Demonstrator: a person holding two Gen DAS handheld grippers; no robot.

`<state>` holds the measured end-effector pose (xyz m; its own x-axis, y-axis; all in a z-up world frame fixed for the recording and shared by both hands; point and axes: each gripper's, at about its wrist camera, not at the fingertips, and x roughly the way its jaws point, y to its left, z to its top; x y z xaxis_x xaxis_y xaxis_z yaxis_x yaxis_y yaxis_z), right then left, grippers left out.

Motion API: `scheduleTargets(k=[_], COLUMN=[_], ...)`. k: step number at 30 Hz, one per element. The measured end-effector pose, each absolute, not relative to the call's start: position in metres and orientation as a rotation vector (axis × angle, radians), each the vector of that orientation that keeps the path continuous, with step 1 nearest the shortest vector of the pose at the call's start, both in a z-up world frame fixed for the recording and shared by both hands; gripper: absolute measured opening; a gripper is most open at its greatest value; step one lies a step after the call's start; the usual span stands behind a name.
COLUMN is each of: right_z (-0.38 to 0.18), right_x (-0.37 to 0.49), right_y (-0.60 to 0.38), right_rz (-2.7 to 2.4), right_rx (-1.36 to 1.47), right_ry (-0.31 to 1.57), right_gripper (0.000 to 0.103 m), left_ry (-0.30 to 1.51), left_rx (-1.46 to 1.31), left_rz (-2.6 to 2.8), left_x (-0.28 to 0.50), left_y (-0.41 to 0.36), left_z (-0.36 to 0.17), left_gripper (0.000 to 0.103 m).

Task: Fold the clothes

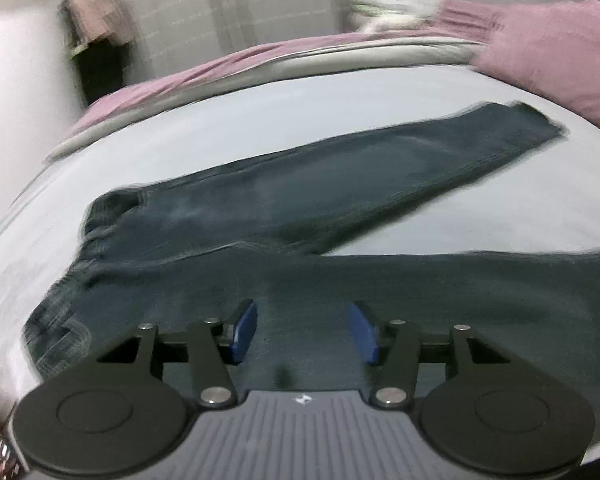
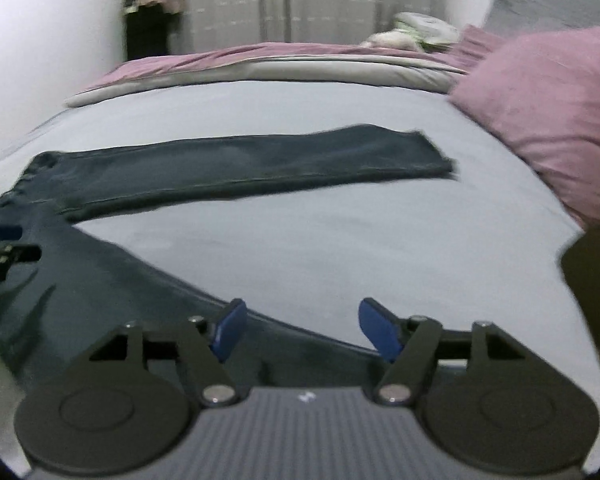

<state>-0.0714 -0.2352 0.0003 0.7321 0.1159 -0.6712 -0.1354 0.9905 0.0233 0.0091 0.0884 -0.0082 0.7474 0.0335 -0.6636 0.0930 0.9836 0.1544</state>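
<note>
Dark blue jeans point(image 1: 300, 208) lie spread flat on a light blue bed sheet point(image 1: 260, 120), the two legs splayed apart in a V. My left gripper point(image 1: 303, 332) hovers open over the near leg close to the waistband point(image 1: 60, 320), nothing between its blue pads. In the right wrist view the far leg of the jeans point(image 2: 240, 168) runs across the sheet point(image 2: 300, 240). My right gripper point(image 2: 302, 330) stands open above the near leg's edge, holding nothing. The left gripper's tip point(image 2: 0, 240) shows at the left edge of this view.
Pink pillows point(image 2: 548, 120) lie at the right. A folded pink and grey blanket point(image 2: 260, 60) lies along the far side of the bed, with a small pile of light clothes point(image 2: 416, 30) behind it. Curtains and a white wall stand beyond.
</note>
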Motion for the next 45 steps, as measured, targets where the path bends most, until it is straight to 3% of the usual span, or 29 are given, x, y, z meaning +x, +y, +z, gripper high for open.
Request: scheduleTargets(k=[16, 33, 45], right_z=[-0.021, -0.043, -0.059], right_x=[-0.062, -0.094, -0.102], right_y=[-0.082, 0.019, 0.023], right_rz=[0.512, 0.709, 0.681], right_rx=[-0.083, -0.287, -0.314], right_ry=[0.806, 0.775, 0.706], right_gripper=[0.074, 0.077, 0.080], left_ry=[0.784, 0.765, 0.758], left_rx=[-0.026, -0.250, -0.466], left_rz=[0.323, 0.355, 0.361], left_x=[0.004, -0.004, -0.015], left_y=[0.210, 0.243, 0.263], left_z=[-0.026, -0.024, -0.021], left_gripper=[0.054, 0.055, 0.055])
